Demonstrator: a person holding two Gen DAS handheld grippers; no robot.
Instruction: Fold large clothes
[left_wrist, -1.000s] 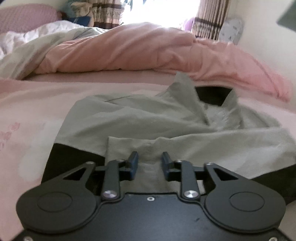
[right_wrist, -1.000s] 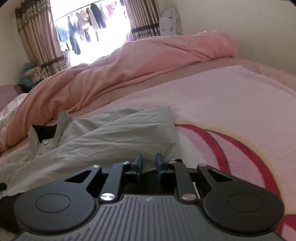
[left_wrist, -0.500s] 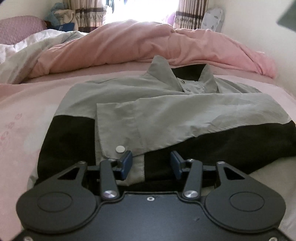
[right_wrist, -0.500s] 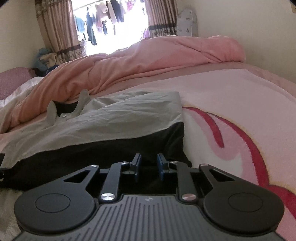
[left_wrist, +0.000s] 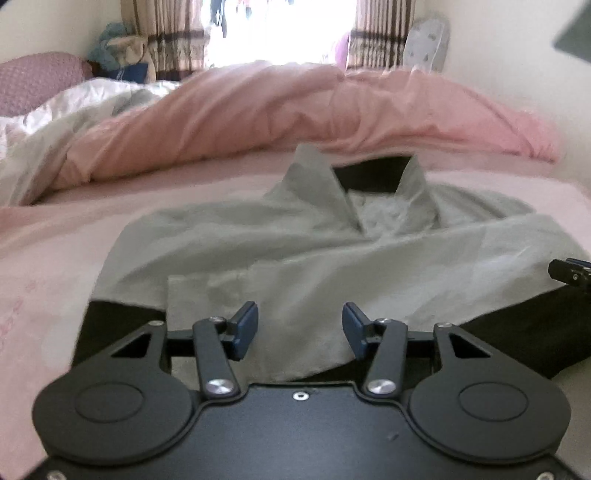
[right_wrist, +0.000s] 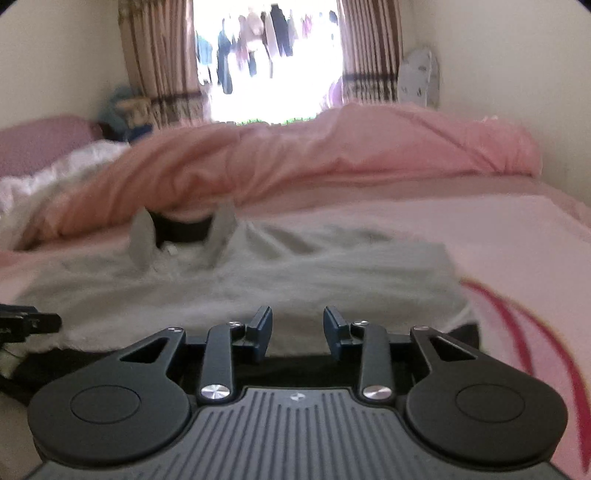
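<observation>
Grey-and-black shirt (left_wrist: 332, 266) lying folded on the pink bed (left_wrist: 66, 236), collar toward the quilt (left_wrist: 295, 110) — left gripper (left_wrist: 300, 328) and right gripper (right_wrist: 297, 332) just above its near edge, jaws apart, gripping nothing.

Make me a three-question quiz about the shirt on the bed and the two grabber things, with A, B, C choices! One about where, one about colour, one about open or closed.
1. Where does the shirt lie?
A. on the pink bed cover
B. on the floor
C. hung at the window

2. What colours is the shirt?
A. red and white
B. grey and black
C. all blue

3. How do the left gripper and right gripper stand?
A. both open
B. both shut on cloth
C. one open, one shut

Answers:
1 A, it is spread flat on the cover.
2 B, grey top and collar, black lower part.
3 A, a gap shows between each pair of fingers, nothing pinched.
</observation>
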